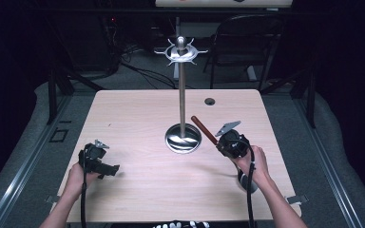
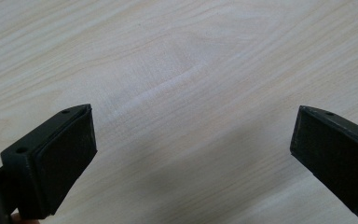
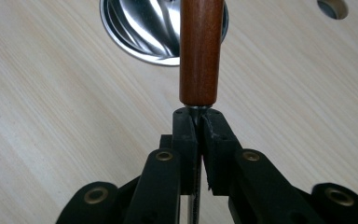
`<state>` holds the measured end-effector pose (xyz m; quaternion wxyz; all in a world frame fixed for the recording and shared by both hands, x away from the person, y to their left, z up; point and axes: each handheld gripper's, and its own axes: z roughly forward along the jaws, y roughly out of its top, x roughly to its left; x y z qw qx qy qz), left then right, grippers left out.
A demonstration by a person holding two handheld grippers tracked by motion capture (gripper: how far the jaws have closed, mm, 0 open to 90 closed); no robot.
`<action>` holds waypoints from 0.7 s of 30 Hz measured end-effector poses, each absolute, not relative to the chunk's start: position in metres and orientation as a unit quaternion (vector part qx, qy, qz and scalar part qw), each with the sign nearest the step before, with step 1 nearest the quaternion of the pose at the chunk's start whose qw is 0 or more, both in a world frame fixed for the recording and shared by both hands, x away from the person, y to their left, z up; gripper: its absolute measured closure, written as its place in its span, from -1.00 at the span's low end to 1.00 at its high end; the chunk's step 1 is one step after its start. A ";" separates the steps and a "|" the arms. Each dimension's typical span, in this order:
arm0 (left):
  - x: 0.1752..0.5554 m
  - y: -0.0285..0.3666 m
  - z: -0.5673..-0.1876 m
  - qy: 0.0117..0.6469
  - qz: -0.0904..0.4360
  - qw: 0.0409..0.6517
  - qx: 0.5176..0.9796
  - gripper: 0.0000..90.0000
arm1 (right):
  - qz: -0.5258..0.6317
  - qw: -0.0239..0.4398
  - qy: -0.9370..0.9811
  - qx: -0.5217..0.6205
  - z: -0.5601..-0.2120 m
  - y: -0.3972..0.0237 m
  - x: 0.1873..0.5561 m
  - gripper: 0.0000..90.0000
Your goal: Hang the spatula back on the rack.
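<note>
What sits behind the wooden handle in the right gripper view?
Behind the wooden handle lies the stand's shiny round base on the table. The handle covers part of the base. The right claw grips the metal shank below it.

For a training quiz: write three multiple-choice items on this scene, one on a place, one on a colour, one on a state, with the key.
1. Where does the stand's base sit?
A. near the table's middle
B. at its left edge
C. on the floor

2. What colour is the handle of the held tool?
A. blue
B. reddish brown
C. white

3. How is the left gripper?
A. shut on the tool
B. shut on nothing
C. open

Key:
1 A, the base stands mid-table in the high view.
2 B, the right gripper clamps metal just below a brown wooden handle.
3 C, its jaws stand wide apart over bare wood.
</note>
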<state>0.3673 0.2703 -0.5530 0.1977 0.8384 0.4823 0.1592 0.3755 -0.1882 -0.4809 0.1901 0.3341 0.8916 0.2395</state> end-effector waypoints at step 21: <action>0.367 0.271 -0.551 0.485 0.167 0.201 0.835 -1.00 | 0.304 0.226 0.858 0.348 -0.463 -0.192 0.372 0.89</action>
